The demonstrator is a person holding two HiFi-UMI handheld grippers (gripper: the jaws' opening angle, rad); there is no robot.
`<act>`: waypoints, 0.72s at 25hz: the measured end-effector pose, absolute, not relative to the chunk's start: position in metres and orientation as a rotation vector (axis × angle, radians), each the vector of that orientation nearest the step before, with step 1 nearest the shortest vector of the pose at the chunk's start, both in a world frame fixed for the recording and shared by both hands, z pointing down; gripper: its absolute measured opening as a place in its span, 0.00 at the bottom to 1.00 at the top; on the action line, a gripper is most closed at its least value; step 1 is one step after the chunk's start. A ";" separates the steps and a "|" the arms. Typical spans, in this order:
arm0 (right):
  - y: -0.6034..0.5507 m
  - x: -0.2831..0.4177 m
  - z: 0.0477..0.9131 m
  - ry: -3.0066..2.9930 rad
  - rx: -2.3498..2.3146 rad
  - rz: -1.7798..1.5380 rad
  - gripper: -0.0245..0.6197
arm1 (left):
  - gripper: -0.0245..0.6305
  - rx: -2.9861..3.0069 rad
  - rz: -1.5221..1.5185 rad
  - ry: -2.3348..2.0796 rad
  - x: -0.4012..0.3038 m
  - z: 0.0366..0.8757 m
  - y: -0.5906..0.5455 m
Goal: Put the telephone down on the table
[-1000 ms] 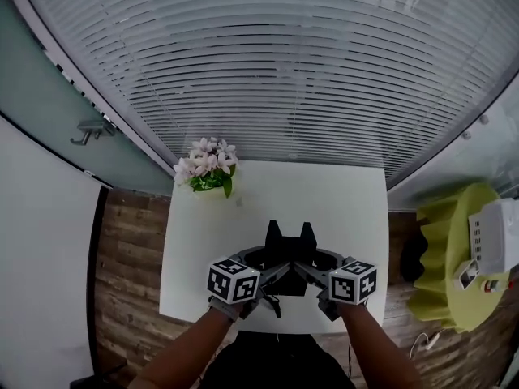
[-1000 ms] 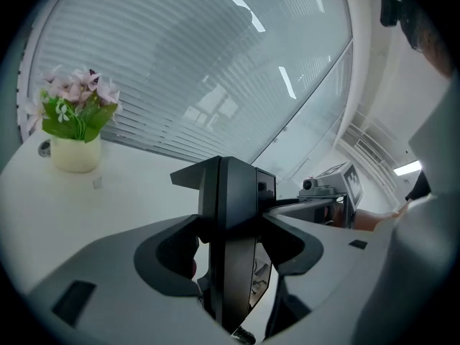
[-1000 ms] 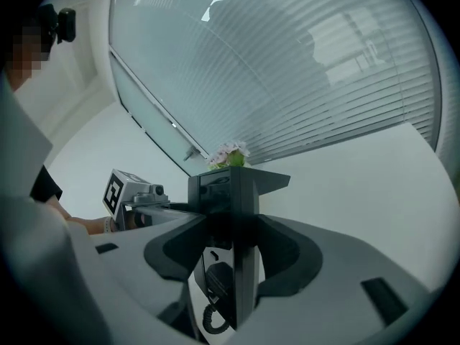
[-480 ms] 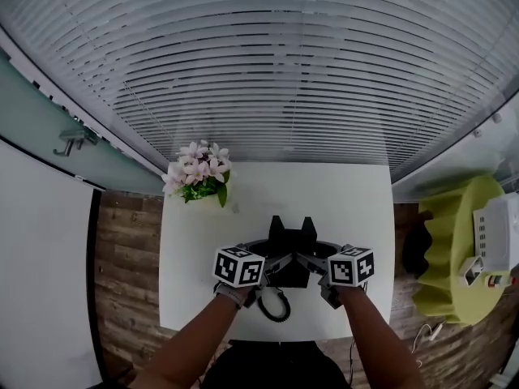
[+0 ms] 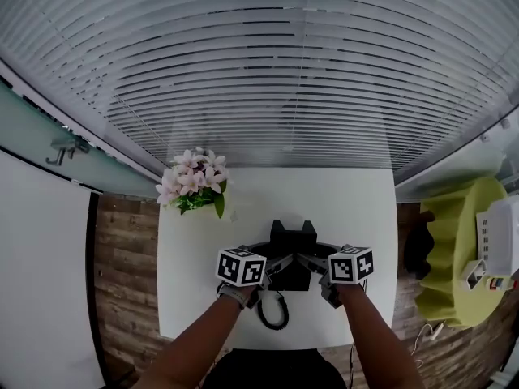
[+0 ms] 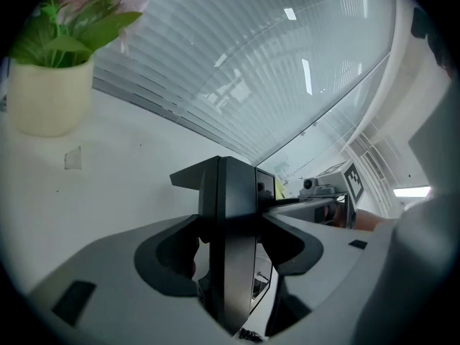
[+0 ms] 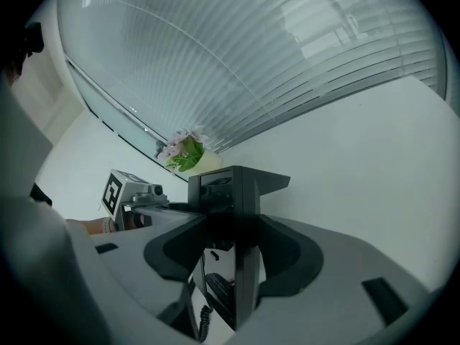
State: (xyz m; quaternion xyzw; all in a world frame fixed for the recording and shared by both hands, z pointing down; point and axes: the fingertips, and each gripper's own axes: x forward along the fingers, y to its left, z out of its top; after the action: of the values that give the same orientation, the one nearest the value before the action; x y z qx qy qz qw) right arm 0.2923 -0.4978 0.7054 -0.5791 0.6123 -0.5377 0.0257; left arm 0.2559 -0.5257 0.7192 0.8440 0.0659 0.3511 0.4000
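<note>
The left gripper (image 5: 272,266) and right gripper (image 5: 310,262) each clamp one side of the black telephone (image 5: 292,240). It is held over the near half of the white table (image 5: 349,209), its coiled cord (image 5: 274,313) lying by the table's near edge.

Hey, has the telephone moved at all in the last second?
Yes. The telephone now sits farther in from the near edge of the table, more over its top.

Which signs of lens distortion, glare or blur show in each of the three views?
Head view: fisheye bends the blinds into arcs; all sharp. Left gripper view: dark vignetted corners, light strips glare on the glass, pot slightly soft. Right gripper view: same vignette; the phone has a glossy reflecting face.
</note>
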 end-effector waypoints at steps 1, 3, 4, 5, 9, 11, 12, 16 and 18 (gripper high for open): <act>-0.500 0.293 0.707 1.890 -1.788 -1.665 0.40 | 0.46 2.128 0.885 0.162 0.256 0.721 -0.527; -0.503 0.294 0.709 1.886 -1.785 -1.668 0.40 | 0.46 2.114 0.877 0.152 0.257 0.723 -0.530; -0.504 0.295 0.710 1.885 -1.782 -1.671 0.40 | 0.46 2.108 0.874 0.148 0.257 0.724 -0.531; -0.505 0.295 0.711 1.883 -1.777 -1.674 0.40 | 0.46 2.103 0.871 0.146 0.258 0.725 -0.531; -0.506 0.296 0.714 1.880 -1.758 -1.678 0.40 | 0.46 2.114 0.874 0.153 0.260 0.727 -0.532; -0.505 0.296 0.714 1.879 -1.751 -1.677 0.40 | 0.46 2.124 0.863 0.151 0.260 0.727 -0.532; -0.505 0.296 0.714 1.883 -1.754 -1.675 0.40 | 0.46 2.128 0.855 0.147 0.260 0.727 -0.531; -0.500 0.299 0.710 1.926 -1.831 -1.652 0.40 | 0.46 2.151 0.824 0.082 0.257 0.725 -0.536; -0.494 0.305 0.700 1.943 -1.910 -1.597 0.40 | 0.47 2.186 0.798 0.023 0.249 0.718 -0.545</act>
State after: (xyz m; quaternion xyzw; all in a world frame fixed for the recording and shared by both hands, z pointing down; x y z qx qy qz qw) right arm 0.3048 -0.4940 0.6998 -0.6047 0.6152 -0.5057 -0.0081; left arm 0.2495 -0.5446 0.7178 0.8626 0.0092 0.3148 0.3958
